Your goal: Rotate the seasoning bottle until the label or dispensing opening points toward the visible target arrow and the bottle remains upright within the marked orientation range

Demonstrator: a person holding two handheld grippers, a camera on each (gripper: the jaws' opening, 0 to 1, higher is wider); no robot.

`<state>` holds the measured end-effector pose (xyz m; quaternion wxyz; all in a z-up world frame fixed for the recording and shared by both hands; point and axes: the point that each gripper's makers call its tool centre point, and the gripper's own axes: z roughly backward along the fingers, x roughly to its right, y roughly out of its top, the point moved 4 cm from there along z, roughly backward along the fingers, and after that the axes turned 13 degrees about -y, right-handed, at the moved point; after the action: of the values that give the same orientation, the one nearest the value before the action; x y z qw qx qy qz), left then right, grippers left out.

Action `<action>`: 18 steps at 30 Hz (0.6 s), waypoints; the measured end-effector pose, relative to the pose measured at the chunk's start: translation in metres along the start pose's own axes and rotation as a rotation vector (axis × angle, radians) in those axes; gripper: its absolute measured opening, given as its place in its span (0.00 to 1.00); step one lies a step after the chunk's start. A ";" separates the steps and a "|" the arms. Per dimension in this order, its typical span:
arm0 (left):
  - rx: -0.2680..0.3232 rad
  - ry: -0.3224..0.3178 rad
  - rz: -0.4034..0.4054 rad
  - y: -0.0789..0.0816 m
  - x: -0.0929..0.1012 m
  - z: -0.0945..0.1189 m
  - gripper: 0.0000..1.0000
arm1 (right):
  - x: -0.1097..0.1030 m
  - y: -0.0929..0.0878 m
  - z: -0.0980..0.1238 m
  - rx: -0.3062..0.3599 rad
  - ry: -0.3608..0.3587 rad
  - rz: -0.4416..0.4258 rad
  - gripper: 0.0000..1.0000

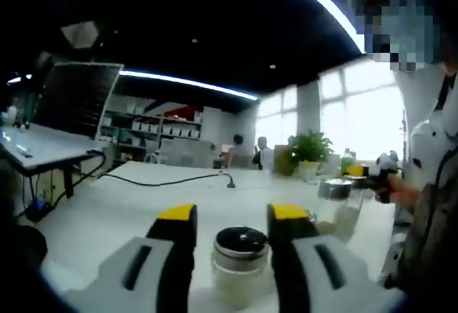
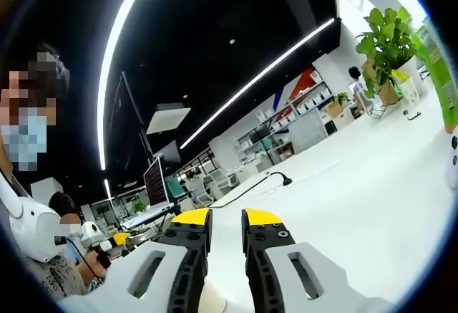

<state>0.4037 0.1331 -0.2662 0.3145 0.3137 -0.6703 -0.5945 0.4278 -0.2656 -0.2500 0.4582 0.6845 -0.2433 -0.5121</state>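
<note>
White table (image 1: 107, 213) — seasoning bottle (image 1: 240, 256) between left hand-held gripper's (image 1: 232, 214) wide jaws, right hand-held gripper (image 2: 225, 217) narrow.

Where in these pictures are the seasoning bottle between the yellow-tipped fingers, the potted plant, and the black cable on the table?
seasoning bottle (image 1: 241, 240): left gripper view, on its dark lid.
potted plant (image 1: 310, 147): left gripper view, on its green leaves.
black cable (image 1: 161, 182): left gripper view, midway along its length on the white table.
</note>
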 end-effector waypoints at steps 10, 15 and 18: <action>0.043 0.012 0.031 -0.004 -0.002 0.005 0.39 | -0.002 -0.001 -0.002 -0.004 0.004 0.003 0.15; 0.016 -0.011 0.000 -0.004 0.003 0.001 0.33 | 0.000 -0.001 0.000 -0.002 -0.006 0.000 0.15; 0.006 -0.011 -0.014 -0.005 0.003 0.001 0.33 | 0.000 -0.001 0.001 0.000 -0.009 0.000 0.15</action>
<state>0.4013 0.1306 -0.2712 0.3059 0.3160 -0.6715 -0.5963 0.4268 -0.2657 -0.2513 0.4572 0.6821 -0.2455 -0.5152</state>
